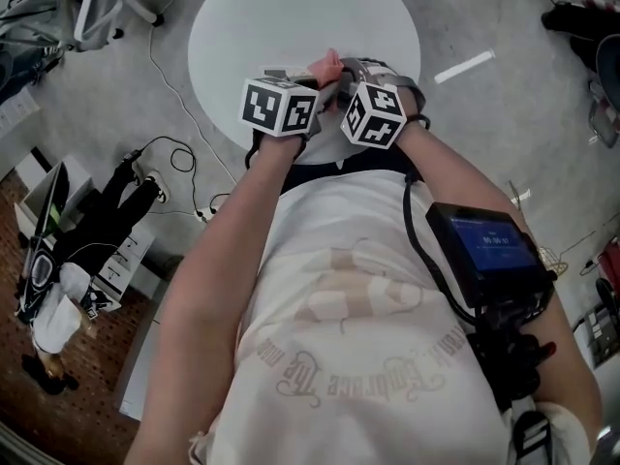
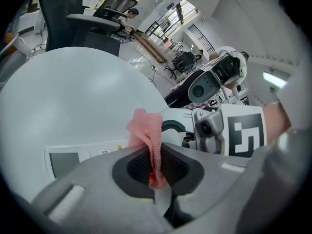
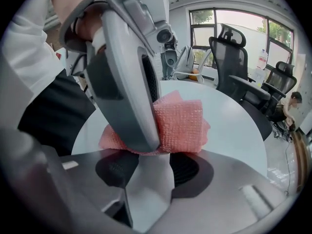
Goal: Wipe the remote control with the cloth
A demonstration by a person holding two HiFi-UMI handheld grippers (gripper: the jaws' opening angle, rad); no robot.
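Head view, starting at the left: left gripper (image 2: pixel 155 152) clamped shut on a fold of the pink cloth (image 2: pixel 147 128), tight beside its partner above the near edge of the round white table (image 1: pixel 291 13). Just right of the cloth, in the left gripper view, the white remote control (image 2: pixel 83 156), lying across below the cloth and clear of the tabletop. Further right, the right gripper (image 3: pixel 147 160), jaws fairly wide yet pressed on the remote's two sides, holding it by one end. Judged as the wiping step itself, at or just short of first contact: cloth bunched over the remote right at the right jaws' tips, touching or not hard to tell. Next move calls for a drag of the cloth along the remote's face, away from the right jaws, with light pressure, a steady right grip, and fabric rather than bare fingertip against the plastic. No readable writing anywhere: on the remote, a grey window and tiny marks beside a yellow dot, too small to read; on the marker cubes (image 1: pixel 281 105), only black-and-white square patterns; nearer, curved lettering on the shirt (image 1: pixel 358 298), not legible; far right, a blue-lit screen (image 1: pixel 492 245) strapped to the forearm, text too blurred.
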